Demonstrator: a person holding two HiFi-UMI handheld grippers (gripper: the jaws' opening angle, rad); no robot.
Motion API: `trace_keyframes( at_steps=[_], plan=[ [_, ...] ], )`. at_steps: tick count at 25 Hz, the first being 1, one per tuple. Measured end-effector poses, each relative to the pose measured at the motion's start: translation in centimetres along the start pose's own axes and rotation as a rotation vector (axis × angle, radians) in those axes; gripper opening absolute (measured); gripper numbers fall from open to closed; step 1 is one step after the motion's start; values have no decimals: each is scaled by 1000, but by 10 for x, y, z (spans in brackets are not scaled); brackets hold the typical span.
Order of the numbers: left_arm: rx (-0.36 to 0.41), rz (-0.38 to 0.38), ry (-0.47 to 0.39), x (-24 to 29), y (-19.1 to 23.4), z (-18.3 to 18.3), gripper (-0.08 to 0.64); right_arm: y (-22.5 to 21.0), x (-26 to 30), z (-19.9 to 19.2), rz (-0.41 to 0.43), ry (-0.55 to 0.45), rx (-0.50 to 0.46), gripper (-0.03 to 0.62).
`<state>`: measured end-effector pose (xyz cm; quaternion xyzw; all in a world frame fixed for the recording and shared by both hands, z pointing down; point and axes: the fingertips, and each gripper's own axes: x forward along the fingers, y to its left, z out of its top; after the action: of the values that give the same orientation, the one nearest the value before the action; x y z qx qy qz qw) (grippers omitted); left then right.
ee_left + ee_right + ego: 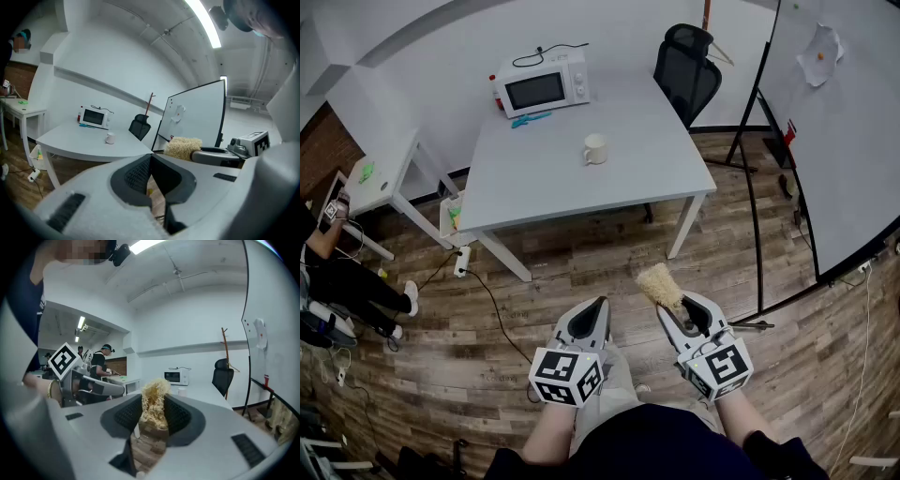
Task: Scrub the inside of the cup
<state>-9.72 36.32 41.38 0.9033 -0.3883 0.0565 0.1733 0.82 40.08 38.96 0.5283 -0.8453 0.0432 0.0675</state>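
A cream cup (595,148) stands upright on the white table (656,169), far ahead of both grippers; it shows small in the left gripper view as the cup (110,137) and barely in the right gripper view as the cup (182,391). My right gripper (679,305) is shut on a tan fibrous scrubber (659,284), whose tuft sticks out past the jaws, seen close as the scrubber (153,405). My left gripper (599,307) is shut with nothing between its jaws. Both are held low in front of me above the wooden floor.
A white microwave (542,86) and a teal object (530,118) sit at the table's far edge. A black office chair (685,75) stands behind the table. A whiteboard (839,141) on a stand is at the right. A small side table (380,178) and a seated person (342,281) are at the left.
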Motion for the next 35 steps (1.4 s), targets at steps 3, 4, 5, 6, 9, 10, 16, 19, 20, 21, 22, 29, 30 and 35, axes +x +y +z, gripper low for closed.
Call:
trace_keyframes(
  at_steps=[3,4,5,6,9,10,16,19,20,21,22,29,30,35],
  plan=[
    [33,22,18,-17,-25,-16,18,9,-35,-8,1,-9,26,149],
    [32,23,17,-23,-32,-19,18,11,-46,-9,-2,-12,28,149],
    [25,24,12,-29,-37,-22,18,13,-54,-10,-4,-15,26,149],
    [17,25,7,-34,-41,-23,18,16,-61,-10,-4,-19,24,149],
    [7,25,-3,-44,-50,-24,18,21,-72,-8,10,-31,32,149],
    [10,27,-4,-46,-52,-24,18,21,-74,-8,13,-37,40,150],
    [42,49,1,-48,-57,-24,18,29,-78,-3,55,-58,44,150],
    [7,39,13,-46,-54,-26,18,32,-73,-1,66,-61,41,150],
    [-13,34,16,-46,-52,-27,18,32,-71,-1,65,-61,37,150],
    [-30,29,18,-45,-50,-28,18,32,-69,-1,64,-60,35,150],
    [-42,28,20,-43,-48,-28,18,31,-66,-1,63,-57,38,152],
    [-34,69,20,-28,-26,-21,18,18,-39,-5,55,-43,93,152],
    [-31,67,18,-24,-23,-18,18,15,-33,-5,50,-39,95,152],
    [-26,53,17,1,-6,-7,18,-5,-3,-4,43,-35,132,152]
  ],
)
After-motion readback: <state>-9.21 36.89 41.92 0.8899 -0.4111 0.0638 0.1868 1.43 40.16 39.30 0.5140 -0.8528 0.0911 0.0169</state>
